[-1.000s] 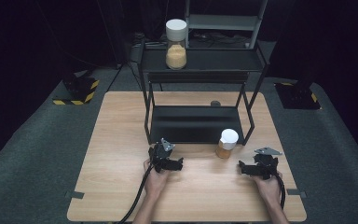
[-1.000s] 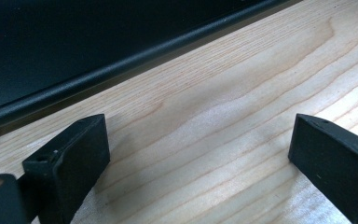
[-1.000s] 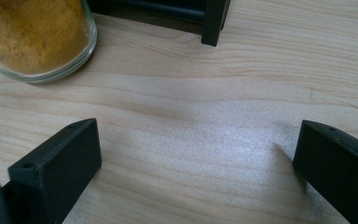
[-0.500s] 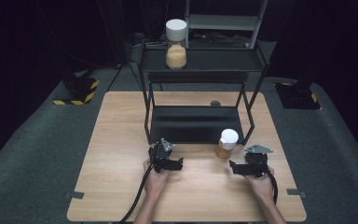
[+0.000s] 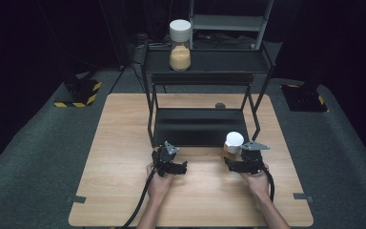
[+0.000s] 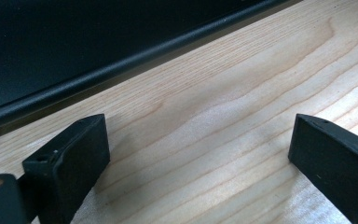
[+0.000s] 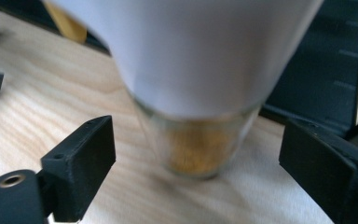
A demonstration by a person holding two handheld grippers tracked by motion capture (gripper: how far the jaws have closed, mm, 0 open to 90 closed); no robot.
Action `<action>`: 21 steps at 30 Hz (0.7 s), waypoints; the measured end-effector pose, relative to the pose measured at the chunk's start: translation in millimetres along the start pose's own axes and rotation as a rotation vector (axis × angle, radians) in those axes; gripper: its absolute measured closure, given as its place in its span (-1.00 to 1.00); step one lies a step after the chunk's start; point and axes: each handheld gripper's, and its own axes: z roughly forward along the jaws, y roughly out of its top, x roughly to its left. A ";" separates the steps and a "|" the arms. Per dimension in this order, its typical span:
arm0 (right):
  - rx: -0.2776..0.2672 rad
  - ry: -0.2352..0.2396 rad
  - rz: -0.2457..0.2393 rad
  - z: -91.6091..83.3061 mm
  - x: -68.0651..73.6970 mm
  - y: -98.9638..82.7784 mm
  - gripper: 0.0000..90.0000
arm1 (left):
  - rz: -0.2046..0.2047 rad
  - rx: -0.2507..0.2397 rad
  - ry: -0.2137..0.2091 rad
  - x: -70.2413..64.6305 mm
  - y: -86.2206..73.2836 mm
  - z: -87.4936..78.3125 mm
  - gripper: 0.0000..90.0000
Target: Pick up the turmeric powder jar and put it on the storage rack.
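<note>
Table (image 5: 124, 191), wood: we work at its six-o'clock edge.

Rack (image 5: 198, 126), black, two tiers, twelve o'clock of centre. Its upper shelf carries a tall jar (image 5: 180, 39) of orange-tan grains.

Right gripper (image 5: 232, 166), jaws spread wide, empty. The small jar (image 7: 200, 93) stands upright on the wood between them, neither jaw touching. We judge a grasp is in hand: centre the glass below the white lid, then close level.

Left gripper (image 5: 183, 168), jaws wide, nothing between them, over bare wood at seven o'clock.

Small jar, high view: four o'clock, beside the rack's front leg. The right gripper view adds the orange fill at its base.
</note>
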 end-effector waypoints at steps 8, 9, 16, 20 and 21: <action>-0.027 -0.009 0.003 5.9 3.9 5.2 -0.61 | 0.000 0.000 0.000 0.0 -0.1 0.0 -0.89; -0.033 -0.008 0.003 6.3 4.2 5.4 -0.58 | 0.000 0.000 0.000 0.0 -0.1 0.0 -0.89; -0.060 -0.009 0.001 7.0 4.7 4.6 -0.40 | 0.000 0.000 0.000 0.1 -0.1 0.0 -0.89; -0.069 -0.011 -0.006 6.1 4.8 4.2 -0.36 | 0.000 0.000 0.000 0.1 -0.1 0.0 -0.89; -0.070 -0.013 -0.011 6.1 5.2 3.8 -0.35 | 0.000 0.000 -0.001 0.1 -0.1 0.0 -0.89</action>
